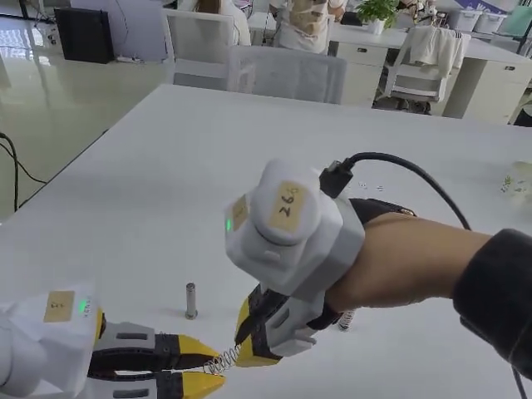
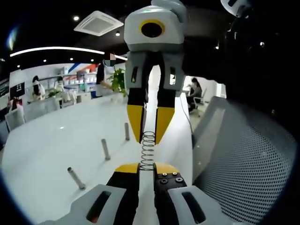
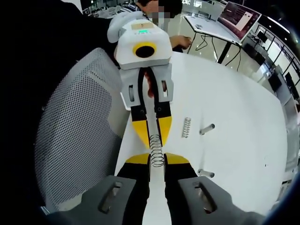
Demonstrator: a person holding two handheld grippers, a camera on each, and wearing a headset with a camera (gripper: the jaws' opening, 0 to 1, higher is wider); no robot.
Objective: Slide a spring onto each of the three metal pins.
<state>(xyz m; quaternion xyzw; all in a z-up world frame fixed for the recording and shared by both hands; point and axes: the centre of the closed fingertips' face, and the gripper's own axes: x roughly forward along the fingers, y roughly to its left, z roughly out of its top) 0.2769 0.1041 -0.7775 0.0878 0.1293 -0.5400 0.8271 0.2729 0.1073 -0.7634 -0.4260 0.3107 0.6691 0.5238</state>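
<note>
A small coil spring is stretched between my two grippers just above the white table. My left gripper at the bottom left is shut on one end, its yellow tips pinching the spring. My right gripper faces it and is shut on the other end of the spring. One upright metal pin stands just behind them. Three pins line up left of the spring. A second spring lies loose beside two pins.
A grey mesh chair back is close beside the table's near edge. The loose spring lies partly under the hand that holds my right gripper. A black cable trails from that gripper. Chairs and people stand beyond the far edge.
</note>
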